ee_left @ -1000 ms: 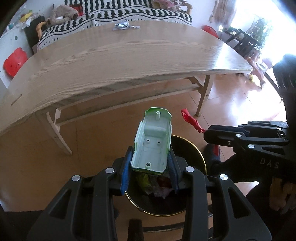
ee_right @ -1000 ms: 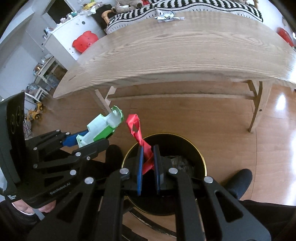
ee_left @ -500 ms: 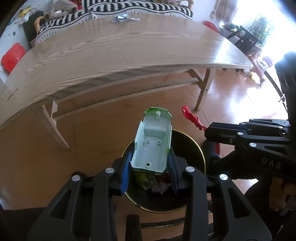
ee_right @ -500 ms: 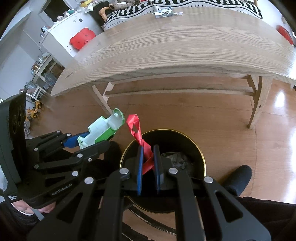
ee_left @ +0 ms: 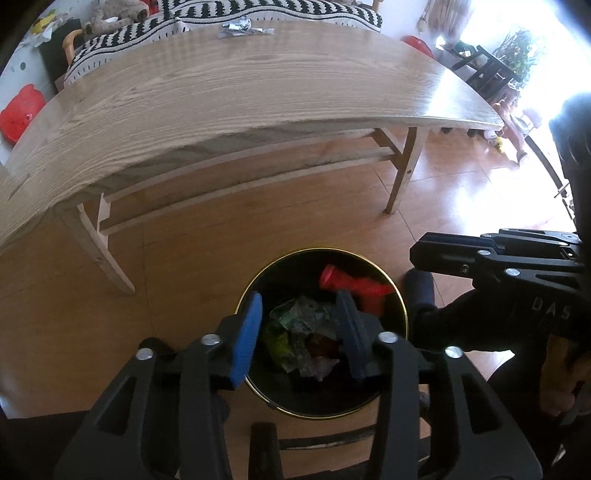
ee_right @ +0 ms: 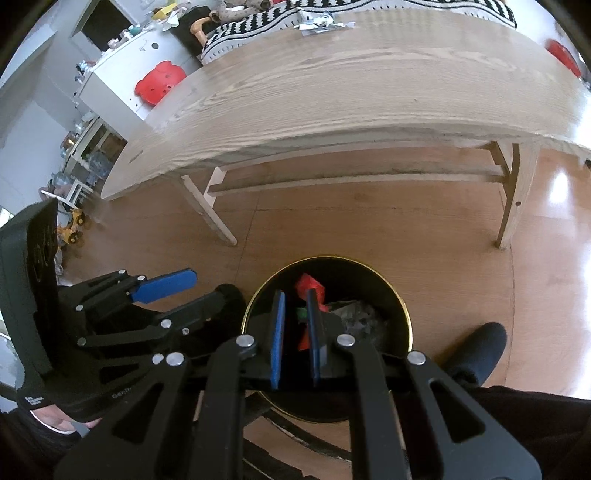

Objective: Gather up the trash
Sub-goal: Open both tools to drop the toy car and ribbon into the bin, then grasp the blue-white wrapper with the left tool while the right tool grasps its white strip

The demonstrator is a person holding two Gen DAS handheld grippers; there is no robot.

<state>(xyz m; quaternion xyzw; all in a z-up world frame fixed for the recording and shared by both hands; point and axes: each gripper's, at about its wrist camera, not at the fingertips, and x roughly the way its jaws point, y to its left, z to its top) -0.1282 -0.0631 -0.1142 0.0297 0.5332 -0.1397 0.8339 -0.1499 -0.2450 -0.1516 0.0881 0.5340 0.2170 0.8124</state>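
A black bin with a gold rim (ee_left: 400, 299) (ee_right: 404, 310) stands on the wooden floor below both grippers. It holds mixed trash, with a red scrap (ee_left: 354, 286) (ee_right: 312, 286) lying on top. My left gripper (ee_left: 299, 306) is open and empty over the bin; it also shows at the left of the right wrist view (ee_right: 192, 290). My right gripper (ee_right: 295, 306) is open a little and empty above the bin. A crumpled silver wrapper (ee_left: 242, 29) (ee_right: 323, 22) lies at the far edge of the wooden table (ee_left: 229, 92) (ee_right: 351, 81).
The table's legs (ee_left: 107, 258) (ee_right: 511, 206) stand beyond the bin. A striped sofa (ee_left: 221, 14) sits behind the table. A white cabinet with a red toy (ee_right: 159, 83) is at the left. My dark-socked foot (ee_right: 476, 339) is right of the bin.
Both grippers have opened. The green and white plastic piece has left my left gripper and the red scrap has dropped from my right gripper into the bin.
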